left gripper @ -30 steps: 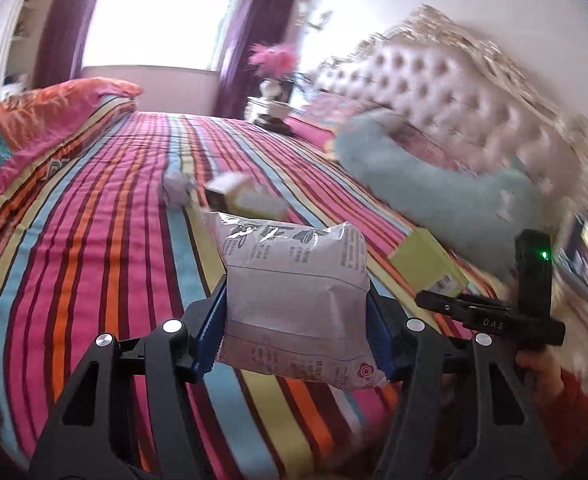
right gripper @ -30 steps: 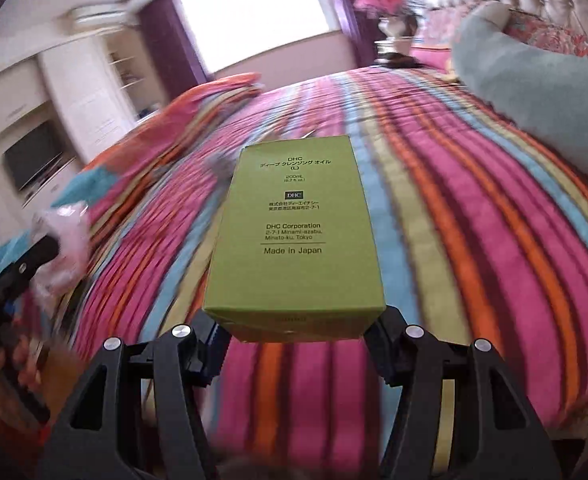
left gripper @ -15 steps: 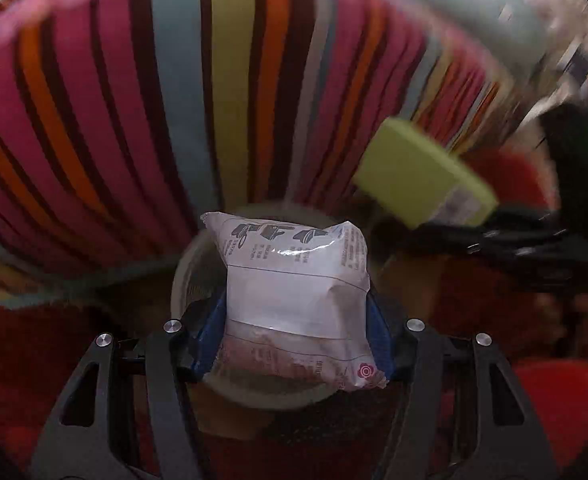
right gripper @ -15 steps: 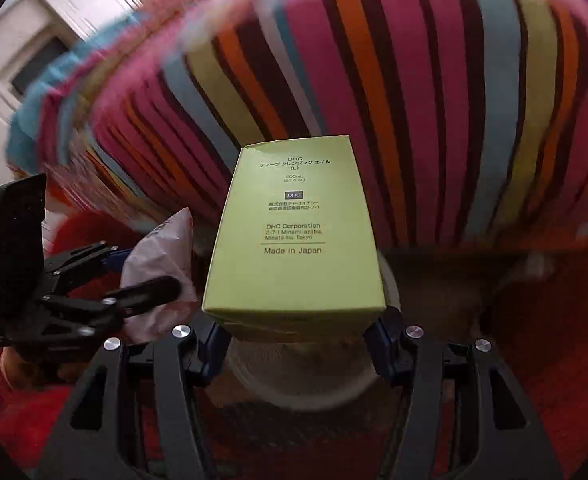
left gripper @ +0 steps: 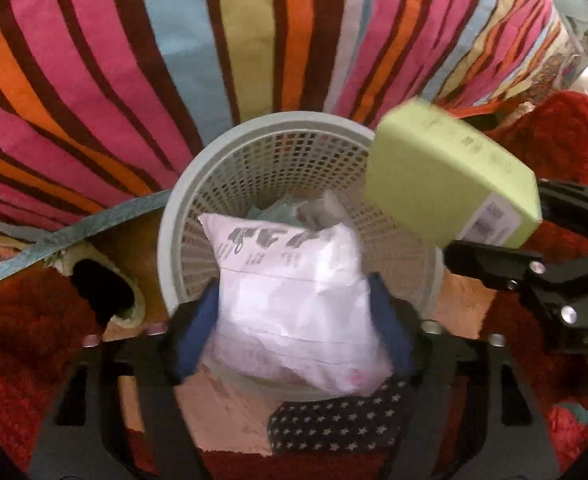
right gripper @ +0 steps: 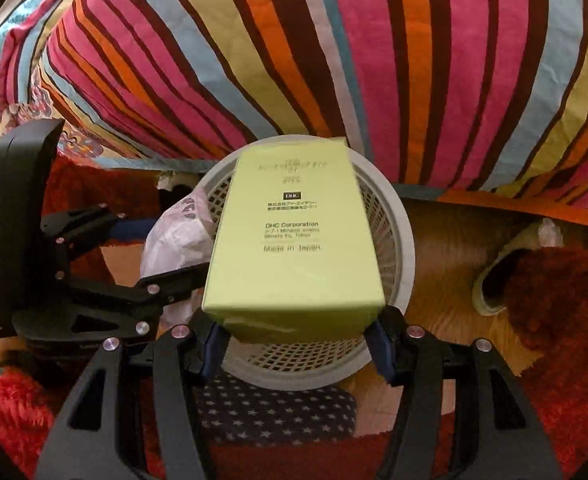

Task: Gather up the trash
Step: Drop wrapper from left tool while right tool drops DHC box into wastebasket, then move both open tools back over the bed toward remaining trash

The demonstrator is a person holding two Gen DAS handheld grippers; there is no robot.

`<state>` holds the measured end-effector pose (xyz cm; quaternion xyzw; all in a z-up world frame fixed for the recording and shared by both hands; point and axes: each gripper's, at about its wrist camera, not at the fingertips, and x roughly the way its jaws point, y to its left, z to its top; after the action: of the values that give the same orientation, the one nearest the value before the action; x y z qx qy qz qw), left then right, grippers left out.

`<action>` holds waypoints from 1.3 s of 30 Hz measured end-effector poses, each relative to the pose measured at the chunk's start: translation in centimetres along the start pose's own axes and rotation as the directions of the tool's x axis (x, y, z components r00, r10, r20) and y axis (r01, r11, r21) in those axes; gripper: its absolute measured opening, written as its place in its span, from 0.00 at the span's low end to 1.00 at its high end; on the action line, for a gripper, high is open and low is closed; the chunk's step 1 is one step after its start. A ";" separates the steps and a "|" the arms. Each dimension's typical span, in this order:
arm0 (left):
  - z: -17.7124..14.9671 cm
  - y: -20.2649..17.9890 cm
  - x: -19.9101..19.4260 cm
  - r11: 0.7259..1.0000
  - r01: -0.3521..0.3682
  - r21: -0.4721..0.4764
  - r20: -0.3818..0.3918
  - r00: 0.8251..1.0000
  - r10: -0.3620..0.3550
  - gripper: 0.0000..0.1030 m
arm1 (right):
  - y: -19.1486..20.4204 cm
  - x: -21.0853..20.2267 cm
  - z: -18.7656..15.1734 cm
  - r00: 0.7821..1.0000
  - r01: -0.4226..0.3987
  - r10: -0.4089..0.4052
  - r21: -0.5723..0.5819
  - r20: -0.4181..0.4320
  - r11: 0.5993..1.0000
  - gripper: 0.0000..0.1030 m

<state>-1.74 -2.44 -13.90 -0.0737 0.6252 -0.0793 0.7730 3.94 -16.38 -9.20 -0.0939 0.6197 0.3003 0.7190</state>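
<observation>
Trash shows in both wrist views above a white mesh basket (left gripper: 294, 148) at frame centre. Lower centre in the left view, the left gripper (left gripper: 294, 332) clamps a white plastic packet (left gripper: 294, 296). At the right edge, the right gripper (right gripper: 296, 344) pinches a green carton (right gripper: 294, 236) over the basket. A striped bedspread (left gripper: 173, 60) fills the top.

green box (right gripper: 294, 240) reads "dhc corporation", "made in japan"; the white packet's (left gripper: 294, 300) print is blurred
</observation>
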 end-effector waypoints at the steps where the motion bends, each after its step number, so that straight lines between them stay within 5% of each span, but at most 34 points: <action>1: 0.0 0.1 0.0 1.000 -0.015 -0.003 -0.002 1.000 0.015 0.81 | 0.1 0.0 0.1 1.000 0.009 -0.009 -0.001 -0.002 1.000 0.63; 2: 0.1 0.1 0.1 1.000 -0.026 -0.006 -0.004 1.000 0.026 0.85 | 0.3 -0.1 -0.2 1.000 0.015 -0.015 -0.001 0.000 1.000 0.71; 14: 0.1 0.6 0.2 0.999 -0.025 -0.019 -0.005 1.000 0.025 0.87 | -0.9 -0.1 -1.1 1.000 0.012 -0.013 0.032 0.012 0.999 0.71; 19: 0.2 0.1 -2.4 0.999 -0.040 0.009 0.074 0.997 0.039 0.87 | 0.2 -1.8 -1.0 0.997 0.024 -0.022 -0.023 0.069 0.999 0.71; 23: 1.4 -0.1 -8.1 0.999 -0.013 0.051 0.169 0.986 0.004 0.87 | 1.8 -7.0 0.0 0.980 0.000 0.024 -0.121 0.200 0.993 0.71; 26: 3.6 0.5 -13.4 0.996 0.028 0.080 0.270 0.962 -0.049 0.87 | 2.5 -11.8 2.2 0.941 0.017 0.052 -0.199 0.335 0.980 0.71; 33: 12.9 3.5 -21.5 0.982 -0.166 0.086 0.497 0.862 0.102 0.87 | 0.9 -17.9 11.2 0.817 0.196 -0.003 -0.273 0.577 0.942 0.71; 39: 23.1 8.7 -22.5 0.978 -0.208 0.008 0.584 0.795 0.164 0.87 | -1.9 -16.7 20.0 0.804 0.243 -0.052 -0.248 0.592 0.938 0.71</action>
<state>16.50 11.20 10.53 -0.0050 0.3608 0.0009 0.9326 20.81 -13.10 10.44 -0.1592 0.3081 0.3509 0.8698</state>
